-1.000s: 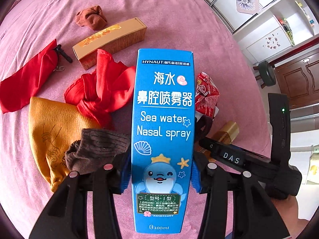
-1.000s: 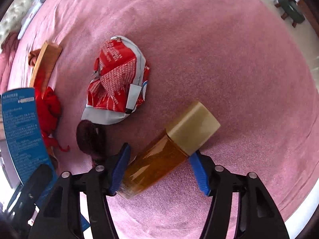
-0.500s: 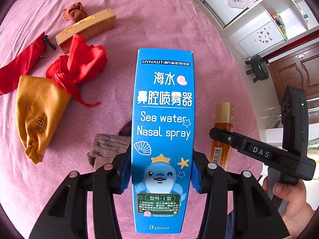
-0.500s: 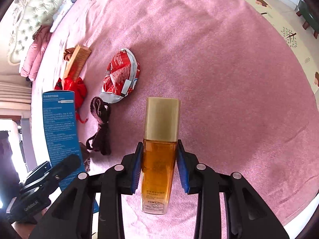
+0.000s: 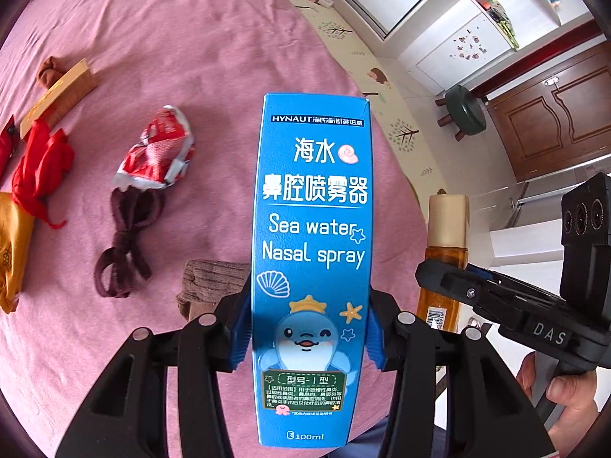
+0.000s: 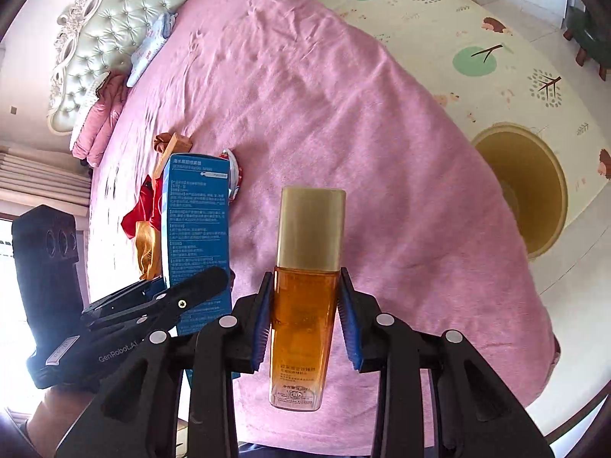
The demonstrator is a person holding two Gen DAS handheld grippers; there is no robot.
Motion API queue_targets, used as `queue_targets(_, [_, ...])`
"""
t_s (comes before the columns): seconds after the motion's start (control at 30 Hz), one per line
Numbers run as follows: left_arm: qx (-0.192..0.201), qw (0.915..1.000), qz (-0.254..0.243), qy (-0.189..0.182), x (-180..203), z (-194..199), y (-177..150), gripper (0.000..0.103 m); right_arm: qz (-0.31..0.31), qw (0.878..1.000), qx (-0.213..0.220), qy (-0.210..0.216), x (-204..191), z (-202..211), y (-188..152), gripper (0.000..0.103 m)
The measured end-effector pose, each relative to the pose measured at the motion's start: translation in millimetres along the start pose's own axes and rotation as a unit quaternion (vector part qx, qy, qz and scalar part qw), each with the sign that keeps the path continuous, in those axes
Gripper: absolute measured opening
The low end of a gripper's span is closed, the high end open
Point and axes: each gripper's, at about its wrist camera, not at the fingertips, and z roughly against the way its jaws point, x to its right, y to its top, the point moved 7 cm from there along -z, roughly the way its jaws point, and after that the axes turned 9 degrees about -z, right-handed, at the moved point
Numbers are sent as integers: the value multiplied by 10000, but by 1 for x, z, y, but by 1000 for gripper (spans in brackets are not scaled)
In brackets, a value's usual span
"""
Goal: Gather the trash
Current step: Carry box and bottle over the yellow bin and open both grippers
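Below me spreads the wide bed with its fuzzy pink blanket (image 6: 343,114), and beside it on the patterned floor mat stands the round tan bin (image 6: 523,191). My left gripper (image 5: 307,328) is clamped on the tall blue cardboard nasal spray box (image 5: 313,229), blue pads pressing both flat sides, the box upright between the fingers and lifted off the bed. My right gripper (image 6: 305,316) has just closed on the slim amber bottle with a matte gold cap (image 6: 305,286); its pads press the glossy body, cap pointing away. On the blanket lie 1 crinkled red and white foil wrapper (image 5: 156,152), 1 dark brown knotted fabric band (image 5: 126,248) near it, and red cloth (image 5: 42,168) further left.
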Motion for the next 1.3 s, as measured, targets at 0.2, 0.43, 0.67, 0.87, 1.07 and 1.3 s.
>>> queue_targets(0.2, [-75, 9995, -275, -160, 68, -33, 35, 48, -127, 9998, 168, -75, 48, 29, 26, 32])
queue_targets(0.43, [-301, 9974, -592, -279, 128, -79, 70, 48, -546, 9977, 343, -198, 116, 52, 66, 32])
queue_targets(0.67, [-607, 9937, -872, -348, 169, -127, 102, 48, -953, 9937, 466, -352, 179, 63, 101, 32])
queue_targets(0.87, [-727, 9901, -1146, -365, 191, -152, 122, 48, -1177, 9917, 409, -321, 212, 63, 122, 34])
queue_targets(1.07, [-584, 9885, -1383, -178, 210, -160, 146, 80, -1540, 9858, 581, -324, 238, 74, 138, 44])
queue_targets(1.3, [-566, 9849, -1627, -191, 220, -158, 153, 85, -1612, 9844, 662, -229, 237, 80, 147, 44])
